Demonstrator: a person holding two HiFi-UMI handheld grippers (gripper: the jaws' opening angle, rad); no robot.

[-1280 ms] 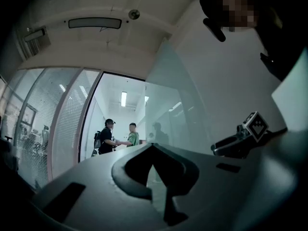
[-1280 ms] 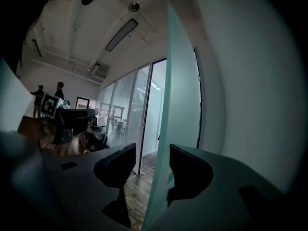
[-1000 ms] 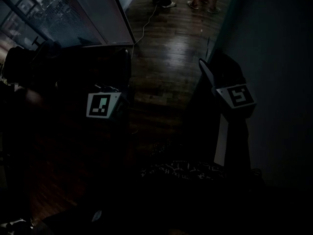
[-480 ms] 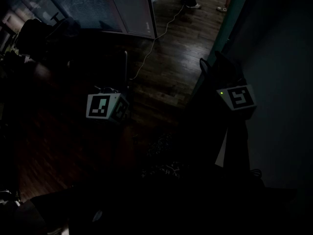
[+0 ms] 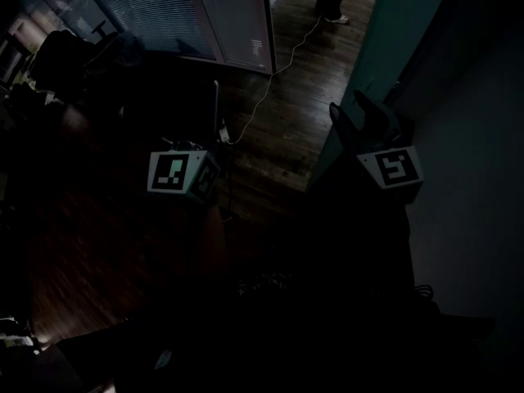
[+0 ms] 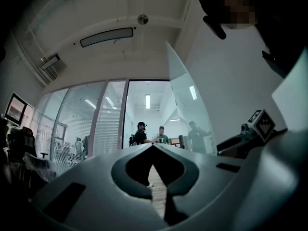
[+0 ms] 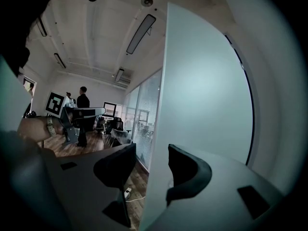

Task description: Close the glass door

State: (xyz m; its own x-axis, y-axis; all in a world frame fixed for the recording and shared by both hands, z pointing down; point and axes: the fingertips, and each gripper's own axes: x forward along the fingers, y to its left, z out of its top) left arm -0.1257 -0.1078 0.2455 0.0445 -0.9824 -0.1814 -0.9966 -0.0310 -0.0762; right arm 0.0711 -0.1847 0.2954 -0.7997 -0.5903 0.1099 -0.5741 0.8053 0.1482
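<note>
Door [image 7: 207, 95] is standing ajar at the right, and its gap to the panel [image 5: 237, 23] is looking narrower than a second ago, so closing seems to be progressing. Right gripper [image 5: 354, 111] is straddling the door's edge with jaws spread, while left gripper [image 6: 153, 150] is hanging empty with jaws pressed together.

Dark wood plank floor [image 5: 286, 129], white cable [image 5: 274, 84] trailing across it, glass partition with slatted blinds [image 5: 139, 6], long ceiling strip light [image 6: 107, 36], plain white wall [image 6: 231, 90], monitor [image 6: 15, 109] at left edge, people [image 6: 140, 134] standing in bright far room
</note>
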